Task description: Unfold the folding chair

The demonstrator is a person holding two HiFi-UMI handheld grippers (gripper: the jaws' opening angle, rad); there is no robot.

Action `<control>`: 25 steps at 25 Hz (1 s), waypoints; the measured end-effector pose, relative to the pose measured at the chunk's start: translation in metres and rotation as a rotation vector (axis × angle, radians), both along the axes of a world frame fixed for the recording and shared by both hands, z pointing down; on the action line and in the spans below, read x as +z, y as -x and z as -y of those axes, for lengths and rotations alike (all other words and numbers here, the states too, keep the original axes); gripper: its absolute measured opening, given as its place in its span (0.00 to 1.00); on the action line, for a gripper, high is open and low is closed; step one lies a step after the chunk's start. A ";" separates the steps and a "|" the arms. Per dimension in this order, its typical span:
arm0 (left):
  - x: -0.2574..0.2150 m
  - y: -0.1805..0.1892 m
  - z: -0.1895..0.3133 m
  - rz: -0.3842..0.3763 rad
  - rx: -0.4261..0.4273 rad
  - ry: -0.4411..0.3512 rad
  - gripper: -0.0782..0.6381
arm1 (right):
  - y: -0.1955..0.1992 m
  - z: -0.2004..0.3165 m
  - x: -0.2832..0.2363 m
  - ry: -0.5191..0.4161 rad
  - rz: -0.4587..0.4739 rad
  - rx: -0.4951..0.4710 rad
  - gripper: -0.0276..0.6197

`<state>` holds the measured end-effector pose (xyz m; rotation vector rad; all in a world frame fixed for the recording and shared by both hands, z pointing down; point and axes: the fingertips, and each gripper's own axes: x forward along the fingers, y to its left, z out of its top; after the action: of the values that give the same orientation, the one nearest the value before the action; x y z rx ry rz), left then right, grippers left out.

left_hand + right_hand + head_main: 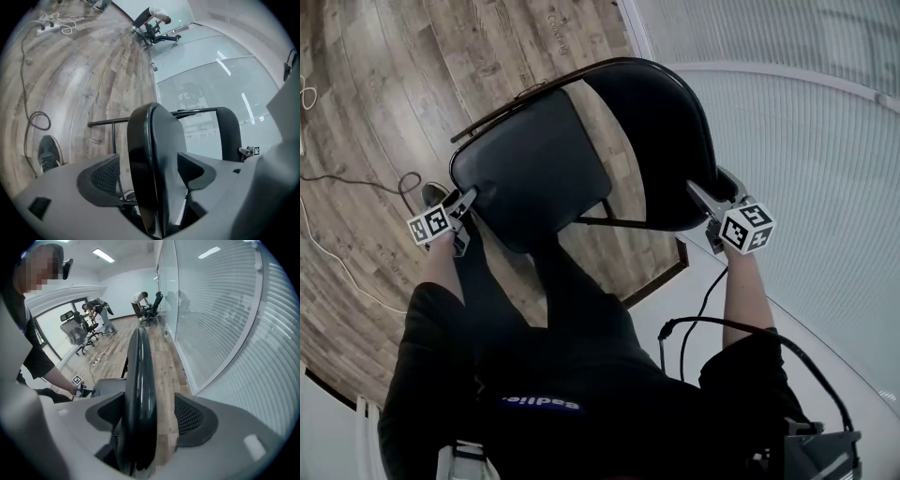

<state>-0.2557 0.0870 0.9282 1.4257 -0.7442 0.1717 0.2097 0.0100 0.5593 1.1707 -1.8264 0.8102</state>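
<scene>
Black vinyl covers the seat [530, 178] and backrest [670, 159] of the folding chair [628, 103], which stands on the wooden floor [384, 112] beside the blind-covered glass wall [806, 141]; the left gripper [467, 202] straddles the seat's edge and the right gripper [711, 195] the backrest's edge, both sets of jaws spread wide, pads off the vinyl, grasping nothing. Nothing steadies the chair; whether the seat is fully down I cannot tell from above. If it isn't, the chair may fold back, and a jaw snagging an edge on withdrawal could tip it.
</scene>
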 end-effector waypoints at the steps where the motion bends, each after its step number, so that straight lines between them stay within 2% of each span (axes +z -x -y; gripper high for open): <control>1: -0.006 0.007 0.002 0.018 -0.002 -0.004 0.62 | -0.004 0.001 -0.006 -0.019 -0.015 0.012 0.51; 3: -0.023 0.008 0.002 0.034 0.016 -0.010 0.62 | -0.016 -0.003 -0.018 -0.049 -0.038 0.031 0.51; 6: -0.062 -0.013 -0.007 0.035 0.087 -0.037 0.62 | -0.031 -0.024 -0.042 -0.089 -0.049 0.072 0.51; 10: -0.148 -0.038 0.021 0.006 0.164 -0.150 0.62 | -0.004 -0.039 -0.087 -0.185 -0.036 0.074 0.46; 14: -0.259 -0.085 0.061 -0.063 0.222 -0.367 0.62 | 0.052 -0.059 -0.105 -0.259 0.103 0.040 0.39; 17: -0.352 -0.132 0.057 -0.132 0.270 -0.488 0.61 | 0.086 -0.075 -0.124 -0.280 0.227 0.016 0.35; 20: -0.432 -0.173 0.043 -0.160 0.355 -0.617 0.59 | 0.110 -0.081 -0.137 -0.315 0.333 -0.002 0.31; 25: -0.542 -0.222 0.019 -0.197 0.420 -0.801 0.50 | 0.146 -0.087 -0.164 -0.338 0.433 -0.104 0.26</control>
<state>-0.0341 0.0679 0.3862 2.3211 -0.3371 0.0493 0.0640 0.0973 0.3949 1.1550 -2.4350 0.7549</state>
